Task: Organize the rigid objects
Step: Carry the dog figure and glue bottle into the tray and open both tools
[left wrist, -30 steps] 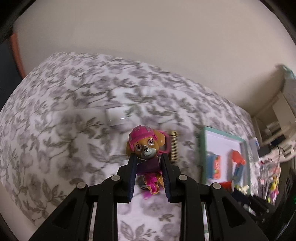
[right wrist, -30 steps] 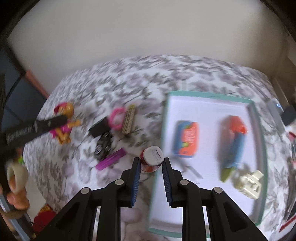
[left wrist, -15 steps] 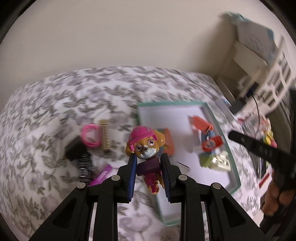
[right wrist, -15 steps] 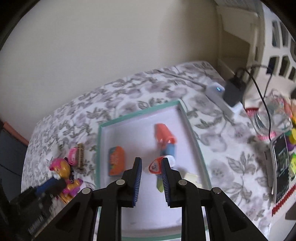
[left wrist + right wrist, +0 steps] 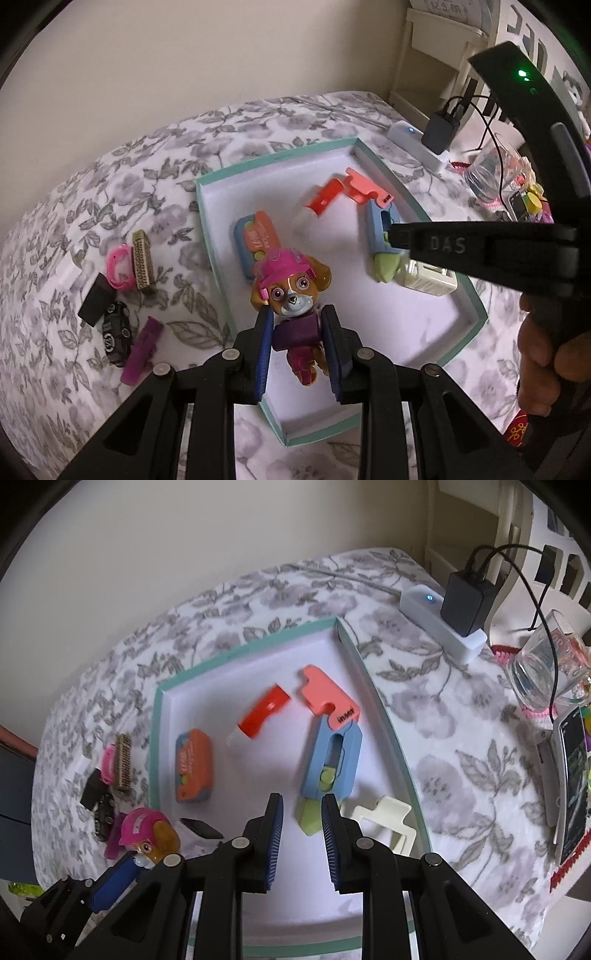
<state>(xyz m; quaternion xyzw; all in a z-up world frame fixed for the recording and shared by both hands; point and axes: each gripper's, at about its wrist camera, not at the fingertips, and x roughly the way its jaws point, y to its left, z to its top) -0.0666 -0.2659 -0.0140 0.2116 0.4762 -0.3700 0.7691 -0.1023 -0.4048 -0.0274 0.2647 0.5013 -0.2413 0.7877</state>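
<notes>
My left gripper [image 5: 297, 325] is shut on a puppy toy [image 5: 290, 291] with a pink cap and holds it above the near part of a teal-rimmed white tray [image 5: 476, 306]. The toy also shows at the lower left of the right wrist view [image 5: 147, 830]. My right gripper [image 5: 302, 812] is open and empty above the tray [image 5: 388, 720]. A small red-and-white bottle [image 5: 260, 714] lies in the tray, apart from the fingers. An orange case [image 5: 194, 770], a blue and salmon toy [image 5: 332, 746] and a cream clip [image 5: 388, 821] also lie in the tray.
Left of the tray on the flowered cloth lie a pink ring [image 5: 118, 267], a brass comb-like bar [image 5: 142, 264], a black block [image 5: 96, 304], a black toy car [image 5: 116, 334] and a purple stick [image 5: 142, 349]. A power strip [image 5: 443, 624], glass [image 5: 543, 668] and phone [image 5: 574, 779] stand right.
My left gripper carried the puppy toy from the cloth over the tray. My right gripper carried the red-and-white bottle into the tray, opened, and the bottle now lies there.
</notes>
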